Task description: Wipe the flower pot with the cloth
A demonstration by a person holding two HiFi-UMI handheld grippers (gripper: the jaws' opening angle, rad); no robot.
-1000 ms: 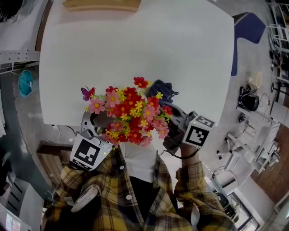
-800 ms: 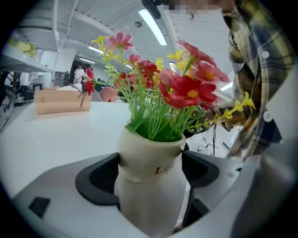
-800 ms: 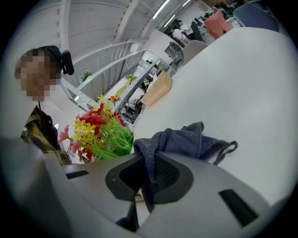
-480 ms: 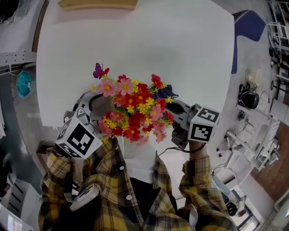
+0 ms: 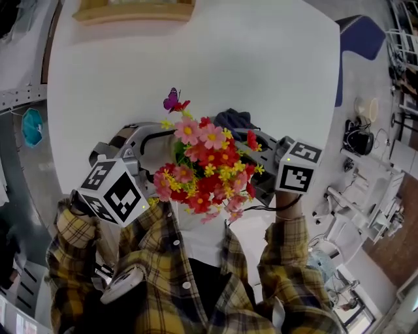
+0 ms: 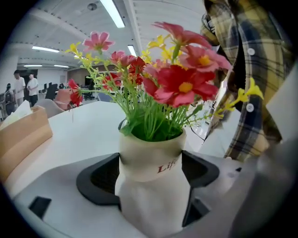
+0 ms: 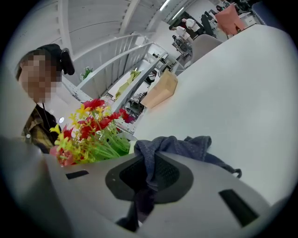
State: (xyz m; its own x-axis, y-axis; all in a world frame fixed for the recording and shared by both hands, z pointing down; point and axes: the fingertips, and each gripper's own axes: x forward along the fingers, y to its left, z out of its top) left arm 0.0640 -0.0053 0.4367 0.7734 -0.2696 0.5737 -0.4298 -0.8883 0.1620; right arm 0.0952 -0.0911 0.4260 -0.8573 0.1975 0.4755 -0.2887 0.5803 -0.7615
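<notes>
A cream flower pot (image 6: 151,186) with red, pink and yellow artificial flowers (image 5: 208,166) and a purple butterfly pick is held above the white table's near edge. My left gripper (image 6: 150,190) is shut on the pot's body, its dark pads pressing both sides. In the head view the left gripper (image 5: 140,147) reaches in from the left under the blooms. My right gripper (image 7: 145,186) is shut on a dark blue cloth (image 7: 179,146), which drapes over its front. The cloth (image 5: 234,120) shows behind the flowers, right beside the pot; the pot itself is hidden there.
A round white table (image 5: 196,65) spreads ahead, with a wooden box (image 5: 134,10) at its far edge. A blue chair (image 5: 358,40) stands at the right. My plaid-shirted body is close below. Equipment clutters the floor at the right.
The flower pot has tilted and moved up and right, its blooms turning toward the table. My left gripper swung left and up; the right gripper and cloth shifted slightly right.
</notes>
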